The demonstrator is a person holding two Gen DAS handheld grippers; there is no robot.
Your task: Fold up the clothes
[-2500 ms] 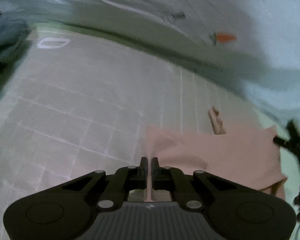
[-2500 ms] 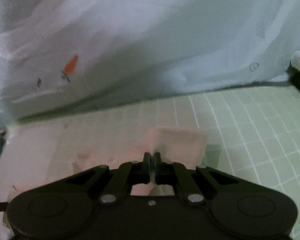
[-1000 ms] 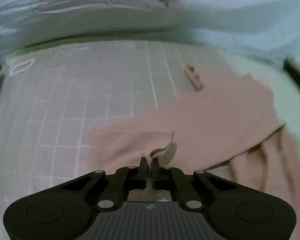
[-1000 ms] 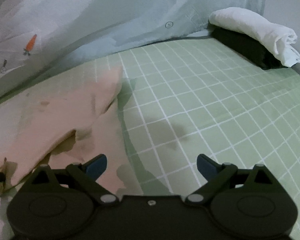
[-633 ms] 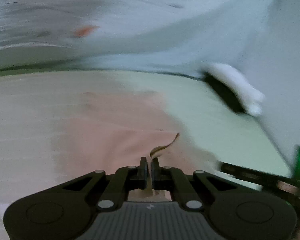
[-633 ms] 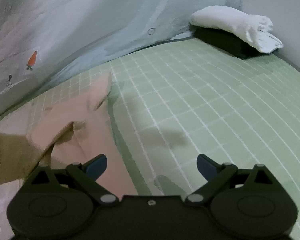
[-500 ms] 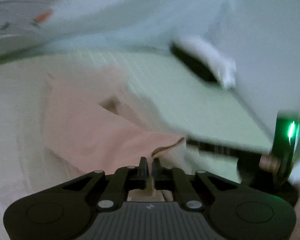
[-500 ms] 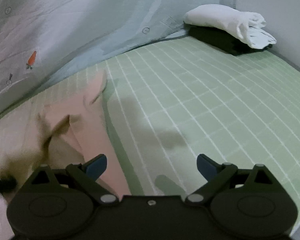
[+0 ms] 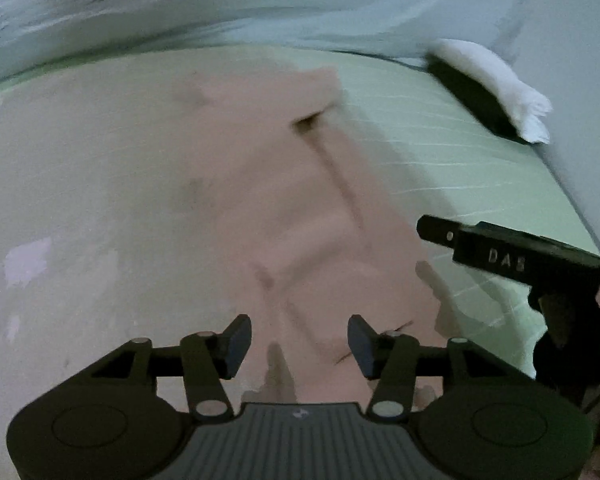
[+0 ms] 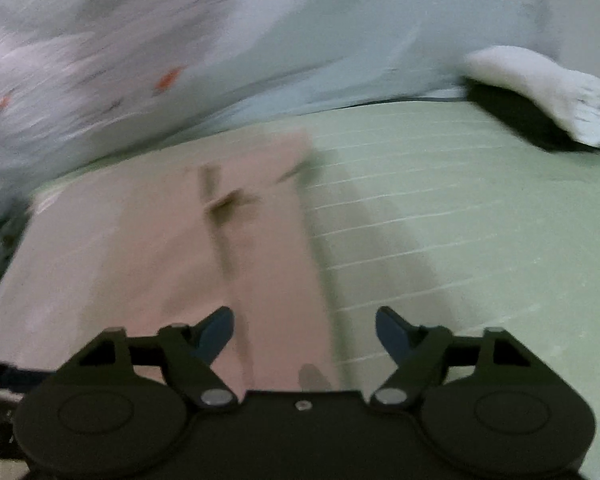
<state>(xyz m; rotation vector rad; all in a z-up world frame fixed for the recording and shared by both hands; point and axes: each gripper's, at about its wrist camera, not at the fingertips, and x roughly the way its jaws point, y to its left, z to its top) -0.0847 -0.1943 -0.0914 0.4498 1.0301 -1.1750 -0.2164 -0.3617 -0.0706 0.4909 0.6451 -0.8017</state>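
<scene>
A pink garment (image 9: 260,184) lies folded over itself on the green checked mat (image 9: 452,160); it also shows in the right wrist view (image 10: 172,248), with its right edge running toward the camera. My left gripper (image 9: 298,342) is open and empty just above the garment's near part. My right gripper (image 10: 304,332) is open and empty over the garment's right edge. The right gripper's black body (image 9: 512,260) shows at the right of the left wrist view.
A rolled white cloth (image 10: 540,84) lies on a dark folded item (image 10: 516,120) at the mat's far right corner. A pale blue sheet with small carrot prints (image 10: 228,40) hangs along the back. Both views are motion-blurred.
My left gripper has let go of the pink garment and opened. The garment now lies flat on the mat. The right gripper, open since a second ago, has swung left over the garment's edge.
</scene>
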